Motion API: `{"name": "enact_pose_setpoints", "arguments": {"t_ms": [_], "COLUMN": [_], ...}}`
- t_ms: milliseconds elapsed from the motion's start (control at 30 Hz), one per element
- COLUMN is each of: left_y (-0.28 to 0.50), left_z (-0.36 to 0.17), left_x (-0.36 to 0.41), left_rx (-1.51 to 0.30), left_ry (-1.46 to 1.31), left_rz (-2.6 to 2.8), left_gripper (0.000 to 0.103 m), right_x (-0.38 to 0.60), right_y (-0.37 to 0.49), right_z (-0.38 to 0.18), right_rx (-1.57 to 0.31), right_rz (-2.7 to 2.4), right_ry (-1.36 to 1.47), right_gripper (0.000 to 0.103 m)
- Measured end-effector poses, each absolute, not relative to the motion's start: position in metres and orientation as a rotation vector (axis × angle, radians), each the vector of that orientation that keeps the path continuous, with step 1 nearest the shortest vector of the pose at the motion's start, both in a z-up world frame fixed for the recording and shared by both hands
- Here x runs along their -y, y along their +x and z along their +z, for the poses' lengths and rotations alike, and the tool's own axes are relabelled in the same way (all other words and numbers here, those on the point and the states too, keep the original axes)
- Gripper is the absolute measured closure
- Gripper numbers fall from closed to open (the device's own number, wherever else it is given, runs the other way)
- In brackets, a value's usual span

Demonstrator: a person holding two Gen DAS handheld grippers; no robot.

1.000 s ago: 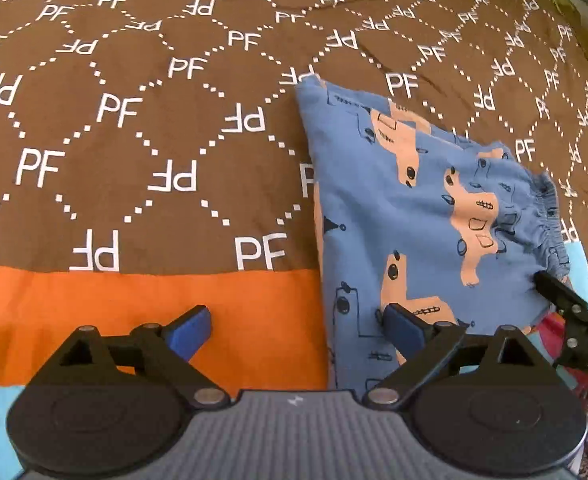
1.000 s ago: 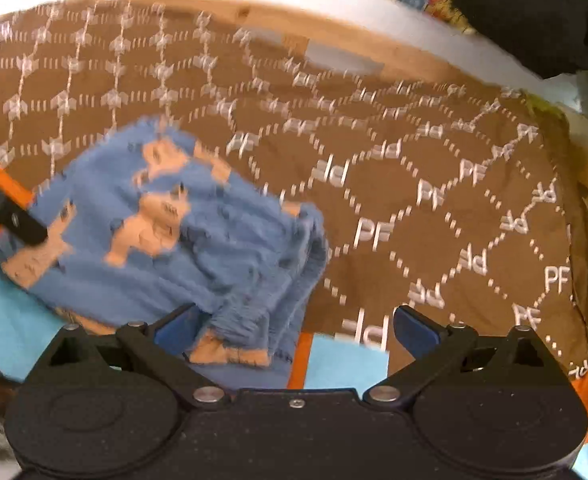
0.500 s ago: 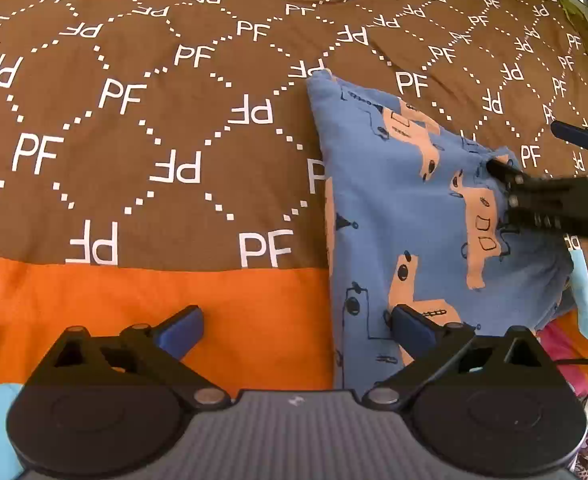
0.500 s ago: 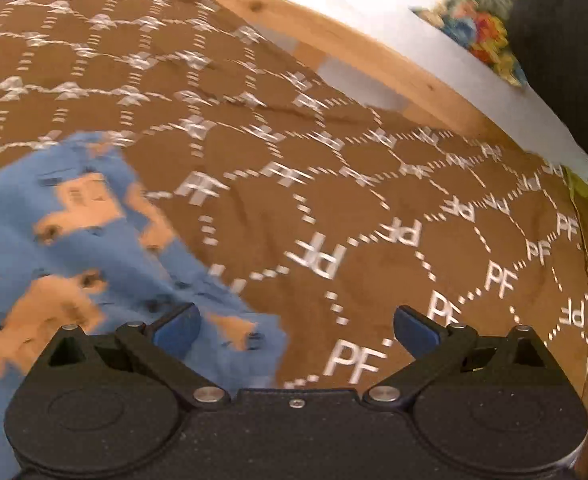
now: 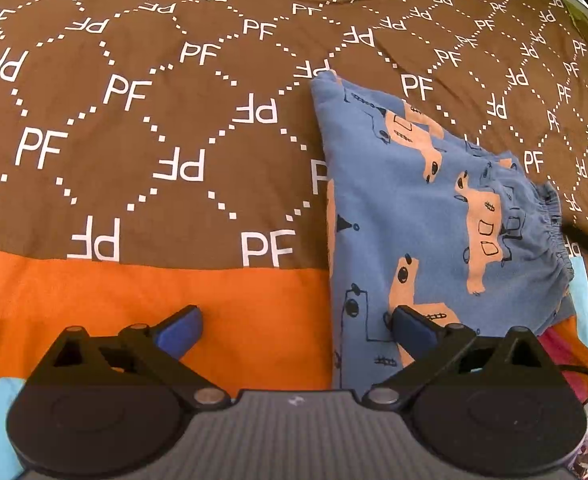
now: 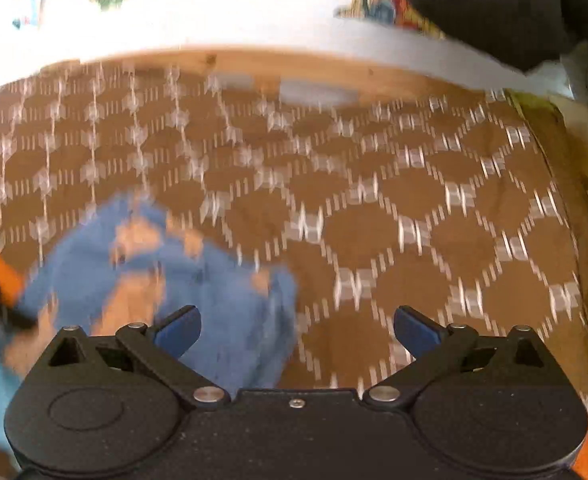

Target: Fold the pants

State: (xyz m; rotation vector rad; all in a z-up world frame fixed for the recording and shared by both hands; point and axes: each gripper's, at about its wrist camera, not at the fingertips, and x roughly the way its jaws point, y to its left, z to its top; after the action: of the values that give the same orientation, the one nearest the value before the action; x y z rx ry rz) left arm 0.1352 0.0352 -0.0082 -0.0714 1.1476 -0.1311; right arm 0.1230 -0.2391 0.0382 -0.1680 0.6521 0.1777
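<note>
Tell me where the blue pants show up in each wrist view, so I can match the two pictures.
Left wrist view: the blue pants lie folded right of centre, reaching down to the bottom edge.
Right wrist view: they sit lower left, blurred, behind the left finger of the right gripper.
Shared landmark: the brown PF-patterned bedspread under the pants in both views.

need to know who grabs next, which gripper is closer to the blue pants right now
Left. The left gripper stands open with one finger over the pants. The right gripper, also open, is off their waistband side, one finger before their edge; its view is blurred.
</note>
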Motion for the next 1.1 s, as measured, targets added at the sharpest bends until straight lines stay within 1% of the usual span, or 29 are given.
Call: {"name": "enact_pose_setpoints", "arguments": {"t_ms": [67, 233, 333, 433, 567, 633, 800, 933, 1100], "left_y": [0.135, 0.135, 0.135, 0.138, 0.139, 0.138, 0.139, 0.137, 0.133], "left_z": [-0.009, -0.008, -0.007, -0.006, -0.008, -0.01, -0.01, -0.006, 0.004], "left_x": [-0.035, -0.036, -0.036, -0.033, -0.034, -0.035, -0.035, -0.037, -0.039], "left_rx": [-1.145, -1.149, -1.142, -1.156, -1.156, -1.158, -1.155, -1.136, -1.04], "left_ry": [-0.07, -0.072, -0.089, -0.082, -0.087, -0.08, -0.086, -0.102, -0.156], "left_rz": [-0.135, -0.131, -0.161, -0.19, -0.205, -0.2, -0.195, -0.202, -0.256], "left_gripper": [0.0, 0.0, 0.0, 0.0, 0.0, 0.0, 0.0, 0.0, 0.0], "right_x": [0.24, 0.262, 0.265, 0.257, 0.248, 0.25, 0.257, 0.264, 0.266], "right_y": [0.114, 0.112, 0.135, 0.161, 0.188, 0.188, 0.184, 0.191, 0.202], "right_z": [0.026, 0.038, 0.044, 0.038, 0.016, 0.014, 0.026, 0.028, 0.02], "right_rx": [-0.708, -0.666, -0.647, -0.657, -0.688, -0.674, -0.635, -0.684, -0.753], "right_rz": [0.142, 0.073, 0.104, 0.187, 0.176, 0.159, 0.191, 0.319, 0.417], "right_ry": [-0.222, -0.11, -0.059, -0.057, -0.157, -0.168, -0.118, -0.004, 0.069], "right_gripper": [0.001, 0.001, 0.001, 0.001, 0.001, 0.001, 0.001, 0.001, 0.001]}}
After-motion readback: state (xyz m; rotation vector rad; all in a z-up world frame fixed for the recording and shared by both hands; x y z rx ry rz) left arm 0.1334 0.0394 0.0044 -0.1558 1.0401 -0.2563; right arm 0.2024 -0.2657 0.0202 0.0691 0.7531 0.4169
